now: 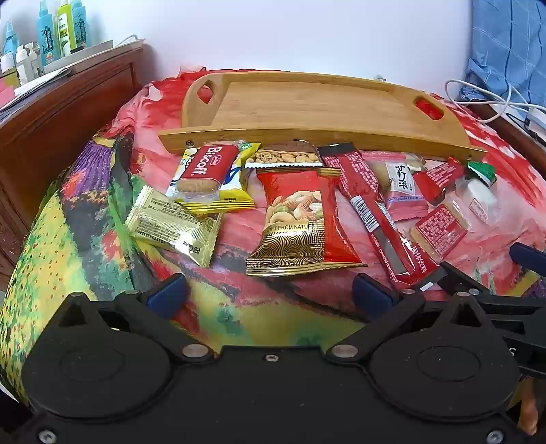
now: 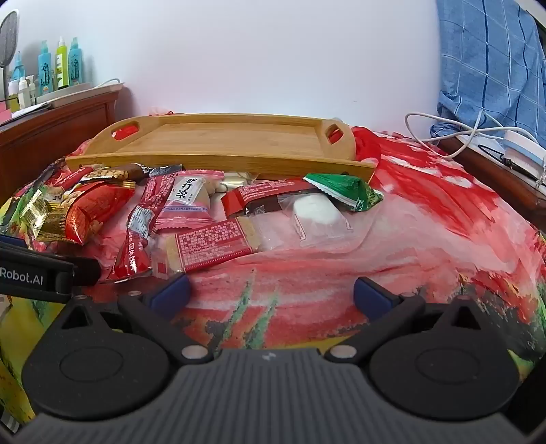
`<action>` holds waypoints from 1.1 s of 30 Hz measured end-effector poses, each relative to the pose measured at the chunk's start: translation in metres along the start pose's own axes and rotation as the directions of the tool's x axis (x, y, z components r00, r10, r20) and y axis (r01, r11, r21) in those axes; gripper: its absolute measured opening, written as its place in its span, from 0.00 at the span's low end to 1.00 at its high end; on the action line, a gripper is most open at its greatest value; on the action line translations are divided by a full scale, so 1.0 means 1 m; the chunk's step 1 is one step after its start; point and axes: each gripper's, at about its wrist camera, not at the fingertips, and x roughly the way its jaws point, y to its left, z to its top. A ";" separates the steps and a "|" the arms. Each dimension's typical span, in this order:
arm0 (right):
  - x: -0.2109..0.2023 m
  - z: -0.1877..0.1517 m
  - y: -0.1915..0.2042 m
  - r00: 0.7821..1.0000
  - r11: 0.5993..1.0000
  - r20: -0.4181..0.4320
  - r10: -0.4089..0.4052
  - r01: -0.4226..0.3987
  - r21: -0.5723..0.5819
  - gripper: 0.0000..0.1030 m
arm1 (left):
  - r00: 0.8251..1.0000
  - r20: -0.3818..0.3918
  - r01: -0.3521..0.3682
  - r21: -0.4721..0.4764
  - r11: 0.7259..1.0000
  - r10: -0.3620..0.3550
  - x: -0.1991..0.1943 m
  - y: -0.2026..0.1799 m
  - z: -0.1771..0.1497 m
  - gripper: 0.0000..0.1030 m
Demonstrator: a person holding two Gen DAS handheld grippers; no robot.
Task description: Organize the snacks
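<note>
Snacks lie scattered on a floral bedspread, just in front of 1 empty bamboo tray with 2 handle cut-outs. From the left wrist view, about 11 packets can be counted, though some overlap. They include 1 Biscoff biscuit on a yellow wrapper, 1 gold foil packet, 1 peanut bar, 1 red mixed-nut bag, 1 long red drink stick, 1 pink packet, 1 clear packet with a white sweet and 1 green wrapper.

Left gripper hovers low over the bedspread near the nut bag, its 2 blue-tipped fingers spread wide with nothing between them. Right gripper hangs likewise, fully spread and empty, close to a red-labelled bar.

4 spray bottles stand on a wooden cabinet to the left.
</note>
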 end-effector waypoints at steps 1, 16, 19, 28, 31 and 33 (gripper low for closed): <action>0.000 0.000 0.000 1.000 1.000 -0.003 -0.001 0.001 -0.003 1.00 | 1.000 -0.003 0.002 -0.001 1.000 -0.002 0.000 0.000 0.000 1.00; 0.000 0.001 0.001 1.000 1.000 -0.009 -0.002 0.002 -0.004 1.00 | 1.000 -0.008 -0.001 0.001 1.000 0.001 0.000 0.000 0.000 1.00; -0.001 0.001 0.001 1.000 1.000 -0.010 -0.001 0.001 -0.004 1.00 | 1.000 -0.009 -0.001 0.001 1.000 0.001 0.000 0.000 0.000 1.00; 0.000 0.001 0.001 1.000 1.000 -0.010 -0.002 0.002 -0.004 1.00 | 1.000 -0.012 -0.002 0.002 1.000 0.002 0.000 0.000 0.000 1.00; 0.000 0.001 0.001 1.000 1.000 -0.010 -0.002 0.002 -0.004 1.00 | 1.000 -0.012 -0.002 0.001 1.000 0.002 0.000 0.000 0.000 1.00; 0.000 0.001 0.001 1.000 1.000 -0.010 -0.002 0.002 -0.005 1.00 | 1.000 -0.013 -0.002 0.001 1.000 0.002 0.000 0.000 0.000 1.00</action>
